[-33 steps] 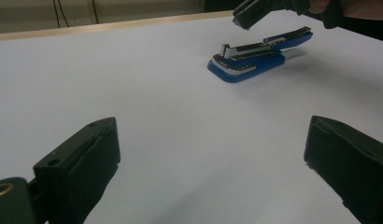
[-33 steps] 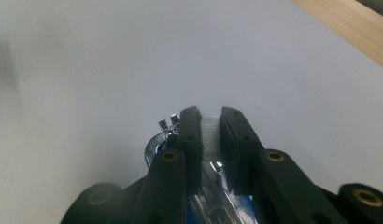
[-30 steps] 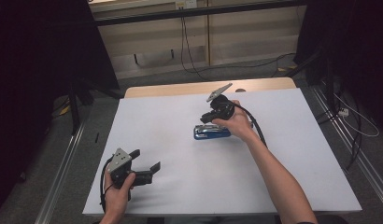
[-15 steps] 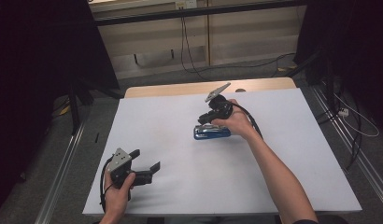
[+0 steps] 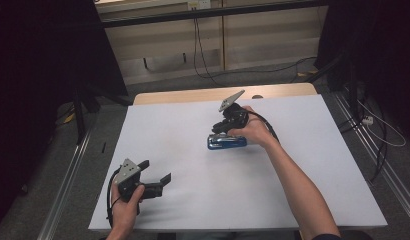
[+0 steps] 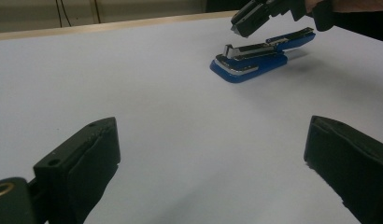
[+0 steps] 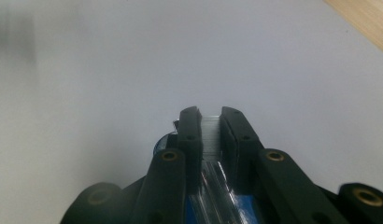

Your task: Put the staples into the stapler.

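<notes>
A blue stapler (image 5: 227, 143) lies on the white table top (image 5: 193, 125), a little right of centre. In the left gripper view the stapler (image 6: 255, 58) has its blue lid raised off the metal magazine. My right gripper (image 5: 219, 131) hovers just over its front end, tilted down, with its jaws nearly together on a thin silvery strip of staples (image 7: 210, 135). Under those jaws I see the stapler's blue body (image 7: 255, 212). My left gripper (image 5: 155, 171) rests open near the front left of the table with nothing between its fingers (image 6: 87, 154).
A bare wooden strip (image 5: 273, 91) runs along the table's far edge. Cables (image 5: 383, 135) trail over the floor to the right and behind. Metal rails (image 5: 68, 180) flank the table on both sides.
The right hand has shifted only slightly over the stapler. The left gripper has not moved.
</notes>
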Demonstrator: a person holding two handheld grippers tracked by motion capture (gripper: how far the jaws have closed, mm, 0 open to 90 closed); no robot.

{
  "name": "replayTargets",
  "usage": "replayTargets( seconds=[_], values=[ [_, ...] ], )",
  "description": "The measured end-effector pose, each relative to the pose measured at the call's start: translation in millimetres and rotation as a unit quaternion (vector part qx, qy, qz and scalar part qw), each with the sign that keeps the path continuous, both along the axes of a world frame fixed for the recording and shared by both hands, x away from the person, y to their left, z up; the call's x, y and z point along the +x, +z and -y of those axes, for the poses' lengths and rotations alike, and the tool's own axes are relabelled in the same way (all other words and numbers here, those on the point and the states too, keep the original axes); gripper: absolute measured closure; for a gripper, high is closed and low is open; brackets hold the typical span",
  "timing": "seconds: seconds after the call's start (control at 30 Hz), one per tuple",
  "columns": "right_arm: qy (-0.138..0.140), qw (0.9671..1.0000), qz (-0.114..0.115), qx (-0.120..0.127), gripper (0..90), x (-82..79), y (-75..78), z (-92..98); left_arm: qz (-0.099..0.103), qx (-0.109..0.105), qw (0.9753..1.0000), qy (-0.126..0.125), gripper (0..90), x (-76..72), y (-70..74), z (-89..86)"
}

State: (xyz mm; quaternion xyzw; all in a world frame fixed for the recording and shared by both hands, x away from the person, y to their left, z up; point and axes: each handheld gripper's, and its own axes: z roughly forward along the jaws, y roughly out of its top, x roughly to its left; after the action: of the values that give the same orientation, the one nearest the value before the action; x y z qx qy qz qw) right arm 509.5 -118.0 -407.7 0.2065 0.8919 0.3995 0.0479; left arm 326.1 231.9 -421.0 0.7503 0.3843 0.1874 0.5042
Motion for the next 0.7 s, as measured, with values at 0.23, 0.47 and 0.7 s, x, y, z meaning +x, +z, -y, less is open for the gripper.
replayTargets(
  seconds=[0.23, 0.47, 0.7],
  values=[
    [0.016, 0.9998, 0.011, -0.006, 79.4, 0.5, 0.8, -0.1, -0.002, 0.001, 1.0, -0.006, 3.8, -0.2, 0.0, 0.5],
    [0.036, 0.9991, 0.016, -0.014, 79.4, 0.4, -1.6, -1.7, -0.001, 0.0, 1.0, -0.003, 3.8, -0.2, 0.0, 0.5],
    [0.053, 0.9983, 0.015, -0.018, 79.4, 0.2, -3.8, -2.6, -0.001, 0.0, 1.0, -0.004, 3.7, -0.2, 0.1, 0.4]
  ],
)
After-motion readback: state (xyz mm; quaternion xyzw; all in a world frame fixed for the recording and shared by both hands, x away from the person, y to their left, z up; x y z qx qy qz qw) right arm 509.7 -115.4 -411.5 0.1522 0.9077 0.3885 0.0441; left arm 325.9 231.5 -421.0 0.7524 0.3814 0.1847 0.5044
